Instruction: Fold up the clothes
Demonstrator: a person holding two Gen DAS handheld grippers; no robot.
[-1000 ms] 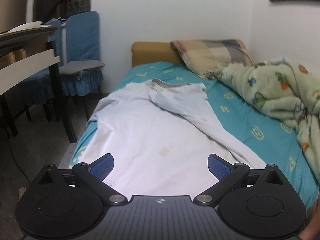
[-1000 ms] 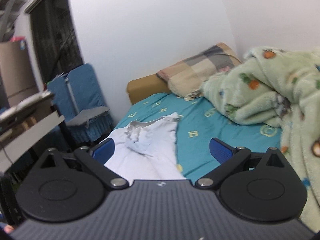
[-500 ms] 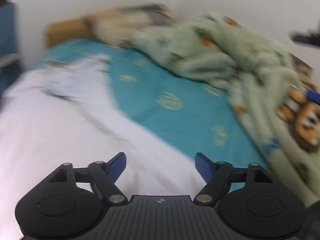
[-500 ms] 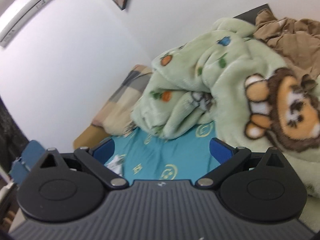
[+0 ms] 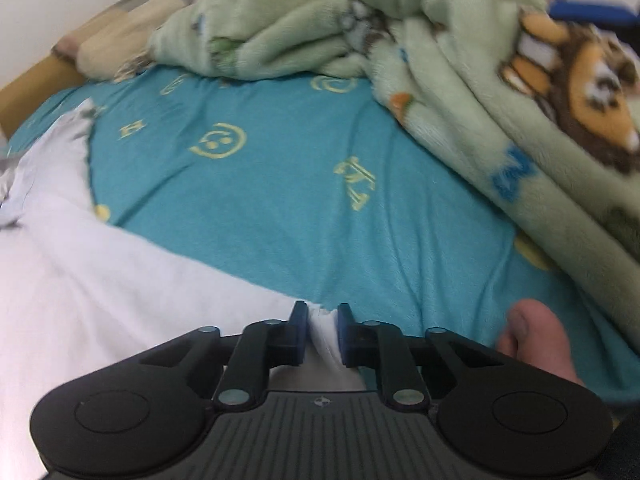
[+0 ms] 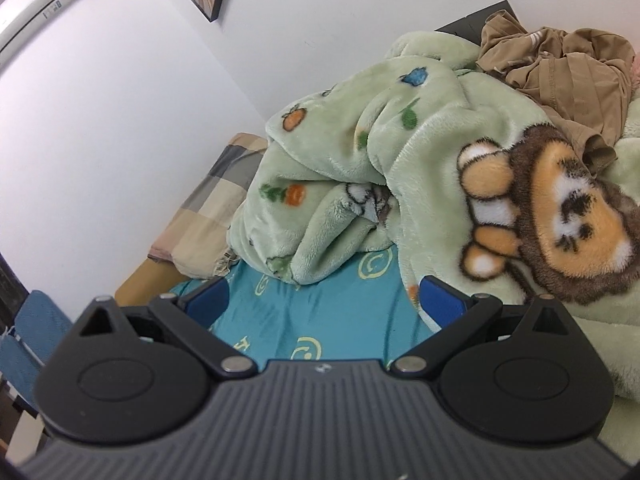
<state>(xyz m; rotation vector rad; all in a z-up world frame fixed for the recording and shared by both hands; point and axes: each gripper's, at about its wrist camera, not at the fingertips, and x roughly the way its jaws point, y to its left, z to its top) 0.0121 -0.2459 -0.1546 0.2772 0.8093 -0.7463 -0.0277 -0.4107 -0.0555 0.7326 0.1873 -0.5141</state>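
Observation:
A white shirt (image 5: 100, 280) lies spread on the teal bed sheet (image 5: 280, 200), filling the left and lower left of the left wrist view. My left gripper (image 5: 322, 312) is shut on the shirt's right bottom edge, with white cloth pinched between its blue pads. My right gripper (image 6: 324, 296) is open and empty, held above the teal sheet (image 6: 320, 320) and facing the green blanket. The shirt does not show in the right wrist view.
A rumpled green fleece blanket (image 5: 480, 80) with a lion print covers the right of the bed, also in the right wrist view (image 6: 400, 160). A checked pillow (image 6: 208, 208) lies at the head. Brown clothes (image 6: 560, 60) sit on the blanket. A blue chair (image 6: 28, 328) stands at left.
My left gripper swung right along the shirt's hem, dropped to it and closed on its right edge. My right gripper turned from the shirt towards the blanket and stayed open.

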